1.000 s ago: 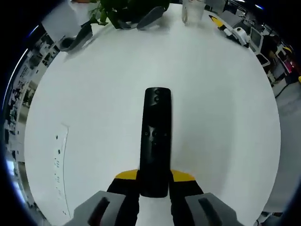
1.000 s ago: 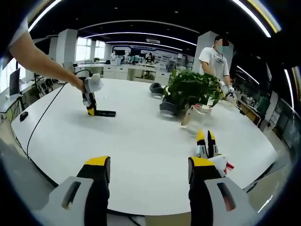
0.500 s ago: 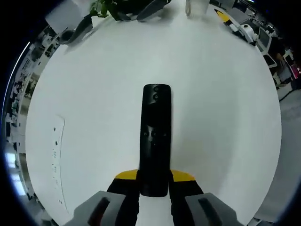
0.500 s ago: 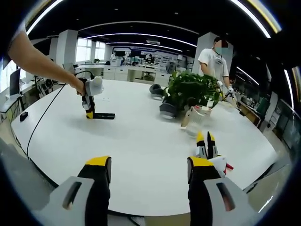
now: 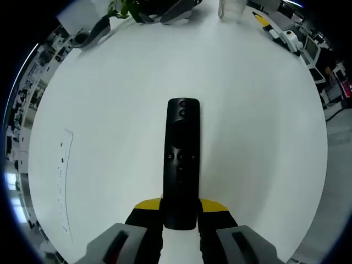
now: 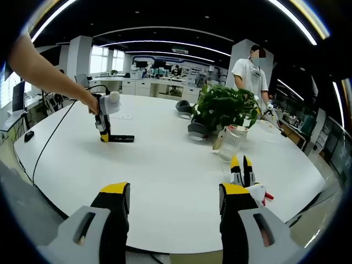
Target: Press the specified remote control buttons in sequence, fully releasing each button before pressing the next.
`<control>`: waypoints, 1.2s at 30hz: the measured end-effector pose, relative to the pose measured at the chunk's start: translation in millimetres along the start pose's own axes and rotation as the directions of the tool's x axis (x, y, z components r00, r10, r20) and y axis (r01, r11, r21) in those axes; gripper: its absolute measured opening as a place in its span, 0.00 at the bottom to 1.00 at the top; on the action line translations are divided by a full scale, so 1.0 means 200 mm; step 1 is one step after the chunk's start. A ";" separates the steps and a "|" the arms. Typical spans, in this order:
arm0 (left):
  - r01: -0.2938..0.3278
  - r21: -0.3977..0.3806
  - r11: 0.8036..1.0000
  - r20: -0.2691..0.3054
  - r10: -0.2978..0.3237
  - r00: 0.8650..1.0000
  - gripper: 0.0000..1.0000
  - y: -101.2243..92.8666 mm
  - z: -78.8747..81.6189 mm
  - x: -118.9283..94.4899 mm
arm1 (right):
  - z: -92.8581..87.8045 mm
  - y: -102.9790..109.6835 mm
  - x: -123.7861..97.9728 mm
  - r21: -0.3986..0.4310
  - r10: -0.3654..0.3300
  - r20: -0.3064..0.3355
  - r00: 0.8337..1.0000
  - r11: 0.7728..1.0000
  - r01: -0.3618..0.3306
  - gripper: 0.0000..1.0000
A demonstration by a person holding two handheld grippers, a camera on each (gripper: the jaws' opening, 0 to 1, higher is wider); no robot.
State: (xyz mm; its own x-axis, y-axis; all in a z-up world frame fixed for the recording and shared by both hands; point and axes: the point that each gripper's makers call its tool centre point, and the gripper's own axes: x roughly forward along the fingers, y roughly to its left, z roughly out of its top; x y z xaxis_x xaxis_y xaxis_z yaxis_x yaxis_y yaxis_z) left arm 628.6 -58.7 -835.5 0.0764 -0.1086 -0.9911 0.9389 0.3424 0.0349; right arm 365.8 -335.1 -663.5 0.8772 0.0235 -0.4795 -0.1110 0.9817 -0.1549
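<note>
Holding the near end of a black remote (image 5: 182, 162) tight between its yellow-tipped fingers (image 5: 147, 205), the left gripper (image 5: 181, 212) keeps the device flat on the white counter (image 5: 264, 137), low in the centre of the left gripper view. Little has changed over the last second: the remote sits in the same grip, while the background has slid slightly, which points to a small move of the hand and not of the device. No button press looks to be under way, so the sequence appears not yet started or paused between presses. In the right gripper view the right gripper (image 6: 171, 201) hangs with fingers spread and nothing between them, well apart from the remote (image 6: 121, 138) at left of the frame, where a person's hand (image 6: 92, 102) tilts the left gripper (image 6: 103, 116) down onto the counter.
</note>
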 end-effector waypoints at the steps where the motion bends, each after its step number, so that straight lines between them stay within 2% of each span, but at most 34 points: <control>1: 0.000 0.006 1.000 -0.005 0.000 1.000 0.23 -0.02 0.00 0.00 | 0.00 0.00 0.00 -0.001 0.000 -0.001 1.000 1.000 0.000 0.68; 6: -0.018 0.036 0.999 -0.018 0.019 1.000 0.23 -0.05 -0.01 0.00 | 0.00 0.00 0.00 0.001 -0.002 0.008 1.000 1.000 0.002 0.68; 17: -0.023 0.035 0.999 -0.042 0.024 0.999 0.23 -0.11 -0.03 0.00 | 0.02 0.00 -0.01 0.006 0.003 0.024 1.000 1.000 -0.003 0.68; 22: -0.040 0.061 0.997 -0.054 0.044 0.998 0.23 -0.14 -0.04 -0.01 | 0.01 0.01 -0.01 -0.003 0.009 0.020 1.000 1.000 -0.009 0.68; 25: -0.063 0.121 0.991 -0.050 0.070 0.996 0.23 -0.16 -0.04 -0.01 | 0.01 0.02 -0.01 -0.012 0.015 0.019 1.000 1.000 -0.015 0.68; 28: -0.066 0.137 0.988 -0.061 0.075 0.995 0.23 -0.18 -0.05 -0.01 | 0.02 0.03 -0.01 -0.014 0.023 0.028 0.999 1.000 -0.023 0.68; 32: -0.056 0.138 0.989 -0.074 0.067 0.995 0.23 -0.21 -0.06 -0.02 | 0.02 0.03 -0.01 -0.019 0.025 0.030 0.999 1.000 -0.025 0.68; 36: -0.060 0.119 0.991 -0.056 0.067 0.996 0.23 -0.23 -0.08 -0.02 | 0.02 0.03 -0.01 -0.020 0.026 0.032 0.999 0.999 -0.025 0.68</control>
State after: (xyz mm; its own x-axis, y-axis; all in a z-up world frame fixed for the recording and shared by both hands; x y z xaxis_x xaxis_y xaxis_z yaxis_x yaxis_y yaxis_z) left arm 579.4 -59.9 -834.7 0.1203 -0.0332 -0.9922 0.9659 0.2346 0.1093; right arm 365.4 -328.4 -659.1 0.8885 0.0548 -0.4557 -0.1425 0.9767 -0.1604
